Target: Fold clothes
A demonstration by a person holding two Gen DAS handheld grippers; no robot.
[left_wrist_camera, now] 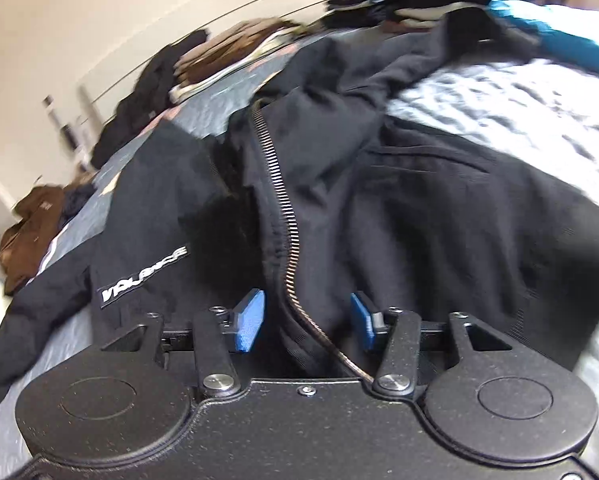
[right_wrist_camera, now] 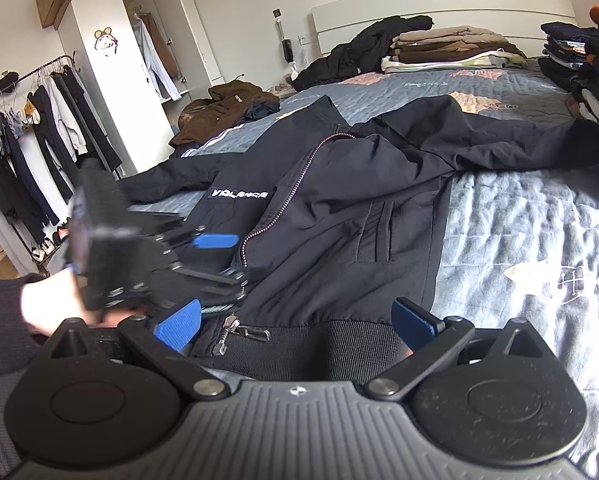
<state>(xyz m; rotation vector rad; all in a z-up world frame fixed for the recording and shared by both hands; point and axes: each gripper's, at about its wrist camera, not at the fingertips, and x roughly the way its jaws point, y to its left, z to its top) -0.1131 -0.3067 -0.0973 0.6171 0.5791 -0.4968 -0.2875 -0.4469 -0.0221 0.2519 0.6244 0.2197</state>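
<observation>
We find the black jacket (right_wrist_camera: pixel 339 208) lying face up and spread on the bed (right_wrist_camera: pixel 519 240), sleeves out to the left and right, its ribbed hem (right_wrist_camera: pixel 299 344) at the near edge. The zipper (right_wrist_camera: pixel 283 188) is only partly joined, and its pull (right_wrist_camera: pixel 229 330) rests at the hem. No fold has been made in this garment; both sleeves and the body remain to be turned in.

At the far end of the bed we see folded stacks (right_wrist_camera: pixel 451 48), which suggests that other items are done. A brown garment (right_wrist_camera: pixel 223 108) at the far left and a black heap (right_wrist_camera: pixel 359 52) still look unfolded.

The right gripper (right_wrist_camera: pixel 295 320) stands wide apart over the hem, pads clear of the cloth. The left gripper (left_wrist_camera: pixel 307 320) is part-open astride the zipper line; its pads do not press on the fabric.
</observation>
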